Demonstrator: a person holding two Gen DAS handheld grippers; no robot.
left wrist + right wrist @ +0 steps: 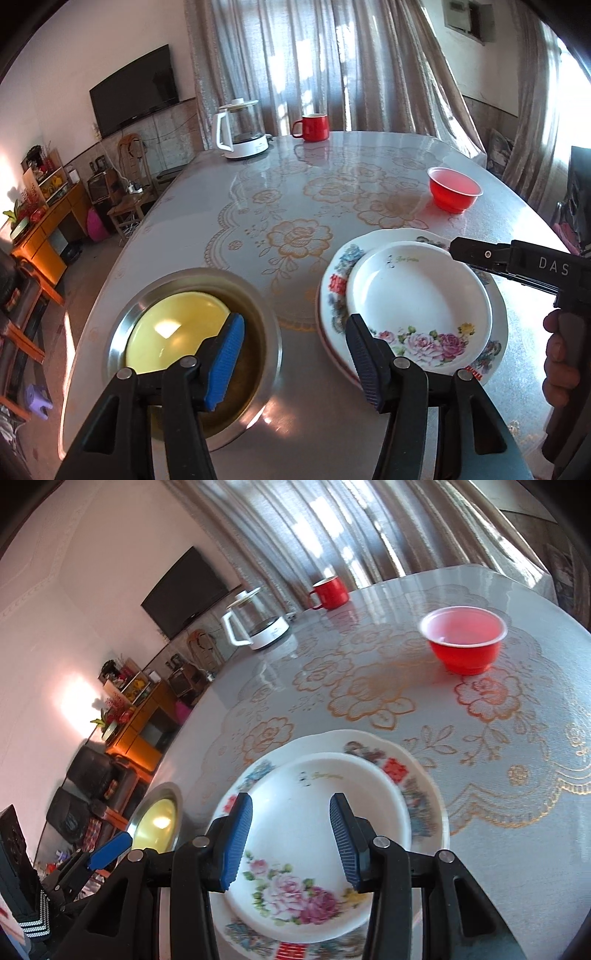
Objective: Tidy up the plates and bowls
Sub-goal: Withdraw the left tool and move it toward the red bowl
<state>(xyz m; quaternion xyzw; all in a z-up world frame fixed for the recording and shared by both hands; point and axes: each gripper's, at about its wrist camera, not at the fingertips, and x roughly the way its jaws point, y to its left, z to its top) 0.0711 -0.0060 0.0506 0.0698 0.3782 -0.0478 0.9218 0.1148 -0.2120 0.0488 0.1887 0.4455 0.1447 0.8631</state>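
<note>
Plates [317,812] sit stacked in the lower middle of my right wrist view: a small white dish with pink roses on top of a wider floral plate [424,805]; there may be another rim underneath, though I can't tell for sure. My right gripper [291,834] hangs over the small dish, jaws parted and clasping nothing. In the left wrist view my left gripper [295,362] is spread with nothing in it, between the steel bowl [122,306] at lower left, which has a yellow dish [173,325] inside, and the stack at lower right. A red bowl [454,188] stands apart at upper right on the table [295,184]. A red mug [312,126] and kettle [242,129] sit at the far edge.
</note>
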